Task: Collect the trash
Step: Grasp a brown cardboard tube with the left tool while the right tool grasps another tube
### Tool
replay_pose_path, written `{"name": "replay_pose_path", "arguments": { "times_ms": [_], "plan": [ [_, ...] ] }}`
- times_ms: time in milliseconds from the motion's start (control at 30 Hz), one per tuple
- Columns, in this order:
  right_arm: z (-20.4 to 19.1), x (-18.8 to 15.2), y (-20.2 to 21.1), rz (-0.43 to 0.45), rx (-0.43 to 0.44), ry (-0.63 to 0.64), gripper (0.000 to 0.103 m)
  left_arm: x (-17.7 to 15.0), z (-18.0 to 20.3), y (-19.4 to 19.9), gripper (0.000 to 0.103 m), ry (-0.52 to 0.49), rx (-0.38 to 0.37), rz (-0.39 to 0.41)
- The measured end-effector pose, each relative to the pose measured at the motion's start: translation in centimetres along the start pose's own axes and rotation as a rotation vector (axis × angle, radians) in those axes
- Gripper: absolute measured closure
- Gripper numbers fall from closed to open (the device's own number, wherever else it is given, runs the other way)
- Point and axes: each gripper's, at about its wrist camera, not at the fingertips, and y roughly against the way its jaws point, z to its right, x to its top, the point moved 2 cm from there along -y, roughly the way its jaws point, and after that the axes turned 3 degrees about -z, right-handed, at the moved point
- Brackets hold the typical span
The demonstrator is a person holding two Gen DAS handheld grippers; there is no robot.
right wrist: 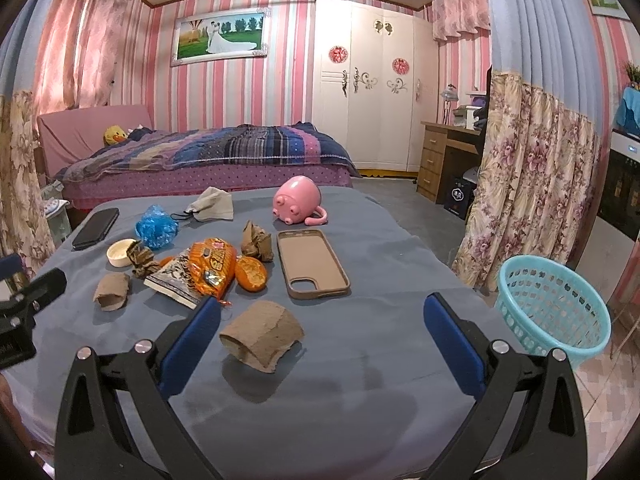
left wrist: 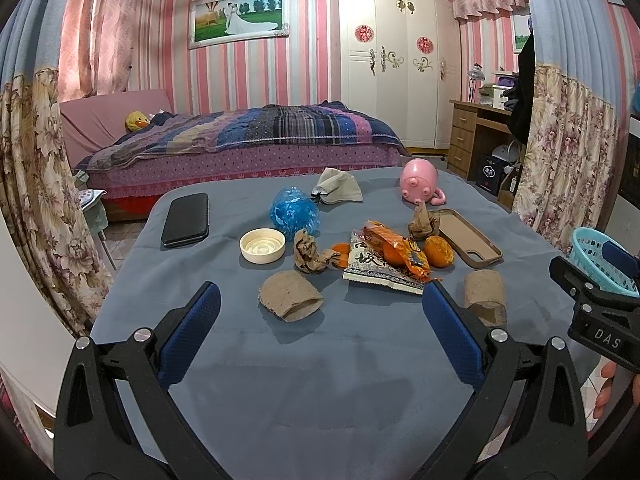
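Left gripper [left wrist: 320,300]: nearest the left wrist camera, its blue fingers [left wrist: 192,332] spread wide and holding nothing, poised above the blue-grey table cloth [left wrist: 320,380].
Right gripper [right wrist: 320,312]: likewise spread wide and empty; in the left wrist view only its black body showed at the right edge, printed "DAS".
Hidden: a hand under that body was cut off by the frame, only fingertips showing.
Left cardboard tube [left wrist: 290,296]: flattened, lying on the cloth between the left gripper's fingertips, long axis running left to right, open end towards the camera's right.
Right cardboard tube [right wrist: 262,334]: squashed, lying between the right gripper's fingers, nearer the left one, long axis left to right, torn open end facing the camera.
Black phone [left wrist: 186,219]: at the far left of the table, lengthwise away from the camera.
White cap [left wrist: 262,245]: hollow side up, just beside a crumpled brown paper [left wrist: 310,256].
Blue plastic bag [left wrist: 294,212]: bunched up behind the cap.
Snack wrappers [left wrist: 394,260]: an orange one lay over a white one printed with Chinese characters, too distorted to read; orange peels [left wrist: 438,251] were partly covered.
Phone case [right wrist: 312,264]: brown, inside up, long axis away from the camera.
Pink pig mug [right wrist: 298,200]: on its side at the far edge.
Basket [right wrist: 554,304]: turquoise, off the table's right side, tilted, its base out of sight.
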Motion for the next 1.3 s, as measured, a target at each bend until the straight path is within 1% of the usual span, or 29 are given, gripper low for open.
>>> {"name": "replay_pose_path", "arguments": {
  "times_ms": [233,300,367,500,600,667,767,833,933,1033,1067,1133,1167,1200,1267,1300],
  "plan": [
    [0.5,-0.2,-1.0,-0.027,0.004,0.003,0.004,0.1,-0.8,-0.4,0.005,0.002,0.01,0.004],
    [0.3,-0.1,-1.4,-0.036,0.018,0.011,0.004,0.1,-1.3,-0.7,0.005,0.009,-0.003,-0.005],
    [-0.2,0.1,-2.2,-0.055,0.049,0.022,0.004,0.1,-1.7,-1.0,0.005,0.014,-0.01,-0.016],
    [-1.9,0.3,-3.6,-0.081,0.075,0.069,0.004,0.1,-2.5,-1.1,0.005,0.0,0.033,-0.006],
    [-3.1,0.2,-5.0,-0.136,0.065,0.113,0.004,0.0,-3.4,-1.2,0.005,0.008,0.055,-0.009],
    [-3.4,0.0,-5.7,-0.16,0.076,0.117,0.004,-0.1,-4.3,-1.5,0.005,0.022,0.055,-0.022],
    [-3.6,-0.1,-7.0,-0.199,0.064,0.115,0.004,-0.5,-5.7,-2.1,0.005,0.053,0.053,-0.05],
    [-3.7,-0.1,-8.2,-0.237,0.084,0.097,0.004,-0.8,-6.5,-2.3,0.005,0.071,0.061,-0.062],
    [-4.0,-0.6,-9.4,-0.272,0.094,0.097,0.004,-1.3,-7.6,-2.6,0.005,0.088,0.085,-0.071],
    [-4.7,-0.9,-9.9,-0.283,0.11,0.116,0.005,-1.5,-8.4,-3.0,0.005,0.107,0.104,-0.082],
    [-4.8,-1.0,-9.9,-0.28,0.111,0.122,0.006,-1.5,-8.6,-3.2,0.005,0.115,0.101,-0.085],
    [-5.0,-1.0,-9.9,-0.282,0.117,0.136,0.017,-1.7,-8.9,-3.6,0.005,0.134,0.101,-0.093],
    [-5.0,-1.1,-9.9,-0.292,0.124,0.141,0.026,-1.7,-9.0,-3.9,0.005,0.144,0.103,-0.1],
    [-5.0,-1.1,-10.0,-0.301,0.13,0.141,0.032,-1.8,-9.0,-4.1,0.005,0.148,0.104,-0.105],
    [-4.9,-1.4,-10.3,-0.318,0.166,0.126,0.035,-1.9,-8.9,-4.6,0.005,0.149,0.105,-0.117],
    [-4.9,-1.3,-10.2,-0.311,0.173,0.122,0.037,-2.0,-8.7,-4.8,0.005,0.145,0.111,-0.123]
  ]
}}
